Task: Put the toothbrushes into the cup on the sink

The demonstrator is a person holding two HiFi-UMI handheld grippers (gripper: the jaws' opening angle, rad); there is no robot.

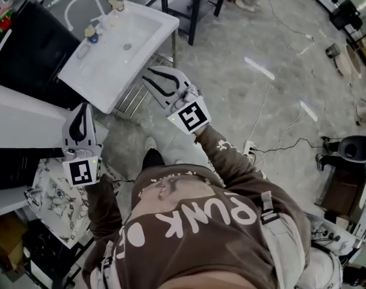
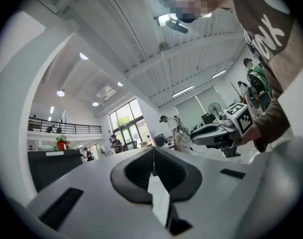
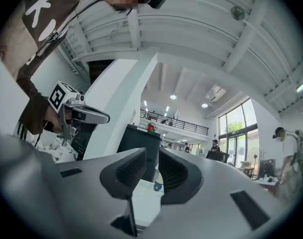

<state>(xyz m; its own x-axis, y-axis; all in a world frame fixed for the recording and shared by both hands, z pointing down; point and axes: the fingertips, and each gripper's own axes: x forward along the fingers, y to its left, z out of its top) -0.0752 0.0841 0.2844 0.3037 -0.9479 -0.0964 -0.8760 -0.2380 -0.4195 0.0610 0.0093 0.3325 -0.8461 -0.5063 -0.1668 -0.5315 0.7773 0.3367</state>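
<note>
A white sink [image 1: 141,26] stands at the upper left of the head view. A small blue-topped cup [image 1: 91,35] sits on its far rim, with a pale item [image 1: 83,52] lying beside it; I cannot make out any toothbrushes. My right gripper [image 1: 156,74] hovers just off the sink's near corner, its jaws a little apart with nothing between them. In the right gripper view the sink [image 3: 141,198] and cup [image 3: 158,186] show through the gap of the right gripper [image 3: 152,161]. My left gripper [image 1: 82,107] is shut and empty, left of the sink; its jaws in the left gripper [image 2: 153,156] meet.
A wire rack [image 1: 138,95] sits under the sink. A black-legged table [image 1: 192,17] stands behind it and a dark cabinet [image 1: 26,47] to its left. A marble-patterned top [image 1: 59,200] lies by my left side. Cables [image 1: 279,143] trail over the concrete floor.
</note>
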